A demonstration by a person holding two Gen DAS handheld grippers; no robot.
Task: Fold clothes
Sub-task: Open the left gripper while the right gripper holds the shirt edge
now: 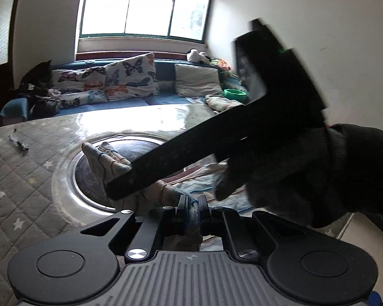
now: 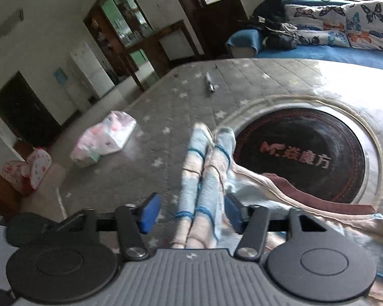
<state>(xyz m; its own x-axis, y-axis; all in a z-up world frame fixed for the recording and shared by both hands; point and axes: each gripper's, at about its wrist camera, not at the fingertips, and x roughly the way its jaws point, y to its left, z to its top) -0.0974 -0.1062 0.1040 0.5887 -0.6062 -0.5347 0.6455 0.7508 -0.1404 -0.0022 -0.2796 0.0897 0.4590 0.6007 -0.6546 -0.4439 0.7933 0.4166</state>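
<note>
A pale blue and peach checked garment (image 1: 102, 160) with blue stitching lies on the quilted table and partly over the round black cooktop (image 2: 306, 153). My left gripper (image 1: 192, 205) is shut on a bunched edge of it near the table's front. In the right wrist view a folded strip of the garment (image 2: 206, 178) runs forward between my right gripper's blue pads (image 2: 149, 211), which stand apart; the right gripper (image 2: 191, 213) is open around the strip. A gloved hand (image 1: 319, 178) and the black, blurred right tool cross the left wrist view above the cloth.
The table cover (image 2: 166, 97) is grey with stars. A tissue pack (image 2: 104, 139) lies left of the garment and a small metal object (image 2: 210, 83) sits farther back. A blue sofa with butterfly cushions (image 1: 130, 79) stands behind the table.
</note>
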